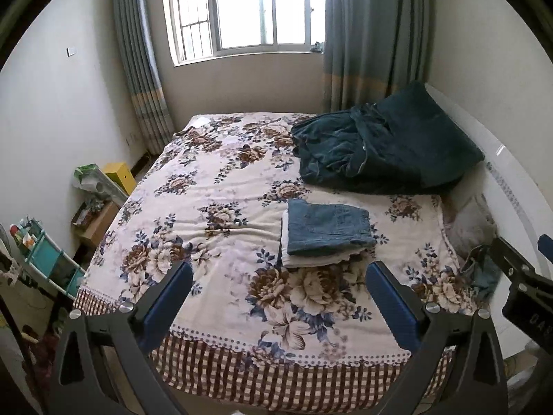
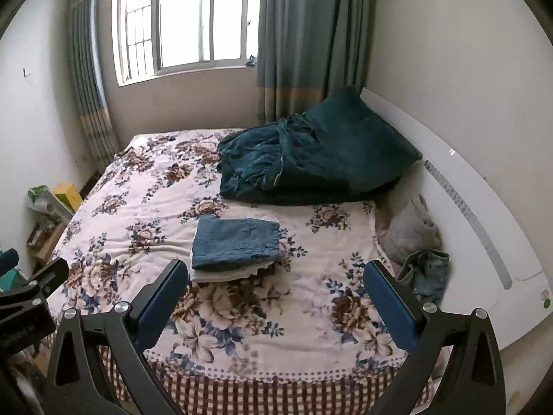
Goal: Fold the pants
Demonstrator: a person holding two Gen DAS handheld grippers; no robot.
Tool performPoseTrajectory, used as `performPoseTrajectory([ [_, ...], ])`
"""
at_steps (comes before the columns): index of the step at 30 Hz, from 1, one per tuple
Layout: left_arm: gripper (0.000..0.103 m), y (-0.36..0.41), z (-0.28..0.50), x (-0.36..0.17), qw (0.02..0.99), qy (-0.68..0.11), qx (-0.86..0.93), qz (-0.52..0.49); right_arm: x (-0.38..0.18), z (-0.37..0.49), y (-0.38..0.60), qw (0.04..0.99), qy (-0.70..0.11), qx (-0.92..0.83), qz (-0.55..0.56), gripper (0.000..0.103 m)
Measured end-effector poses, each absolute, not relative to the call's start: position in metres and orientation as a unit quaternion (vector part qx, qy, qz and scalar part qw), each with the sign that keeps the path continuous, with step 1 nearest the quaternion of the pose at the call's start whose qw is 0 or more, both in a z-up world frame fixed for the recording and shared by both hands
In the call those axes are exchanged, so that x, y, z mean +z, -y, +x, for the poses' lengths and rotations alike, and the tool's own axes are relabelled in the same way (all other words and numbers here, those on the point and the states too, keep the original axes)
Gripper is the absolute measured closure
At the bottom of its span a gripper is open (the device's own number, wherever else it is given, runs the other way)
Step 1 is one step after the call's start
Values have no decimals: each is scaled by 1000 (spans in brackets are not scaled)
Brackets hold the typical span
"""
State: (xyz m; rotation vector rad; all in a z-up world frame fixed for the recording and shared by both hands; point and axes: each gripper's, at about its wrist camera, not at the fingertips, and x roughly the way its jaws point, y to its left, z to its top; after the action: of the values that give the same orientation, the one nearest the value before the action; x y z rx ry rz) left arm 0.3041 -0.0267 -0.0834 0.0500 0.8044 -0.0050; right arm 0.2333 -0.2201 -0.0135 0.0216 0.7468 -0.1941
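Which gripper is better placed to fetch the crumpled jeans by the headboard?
Right, probably. The crumpled jeans lie just beyond the open right gripper; from the open left gripper they sit far right, past the folded stack.

1. The left tool [image 1: 278, 285] hangs in the air with its blue-padded fingers [image 1: 171, 294] spread wide, gripping nothing.
2. The right tool [image 2: 276, 285] hangs beside it, level, fingers [image 2: 389, 294] likewise spread, empty.

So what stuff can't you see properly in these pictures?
- Clothes under the folded jeans, both views: jeans cover them; only white edges show.
- Crumpled denim piece by the headboard, left wrist view: right gripper overlaps it.
- Shelf items, left wrist view: too small.
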Motion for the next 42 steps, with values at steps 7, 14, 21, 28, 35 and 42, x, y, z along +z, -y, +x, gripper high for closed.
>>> performPoseTrajectory([
  [7,0,29,320,-96,915,-402,5,28,-37,259,223,919,-381,-99,8,0],
  [14,0,31,328,-105,913,-406,6,27,-52,268,223,918,-386,-96,6,0],
  [21,0,33,329,-110,915,-402,9,31,-62,269,222,916,-391,-94,7,0],
  [28,0,33,328,-111,914,-403,10,31,-64,263,224,915,-392,-93,7,0],
  [35,0,36,327,-110,916,-401,5,27,-64,260,225,914,-395,-89,11,0],
  [42,0,37,327,-109,916,-399,4,28,-64,260,226,914,-395,-89,10,0],
])
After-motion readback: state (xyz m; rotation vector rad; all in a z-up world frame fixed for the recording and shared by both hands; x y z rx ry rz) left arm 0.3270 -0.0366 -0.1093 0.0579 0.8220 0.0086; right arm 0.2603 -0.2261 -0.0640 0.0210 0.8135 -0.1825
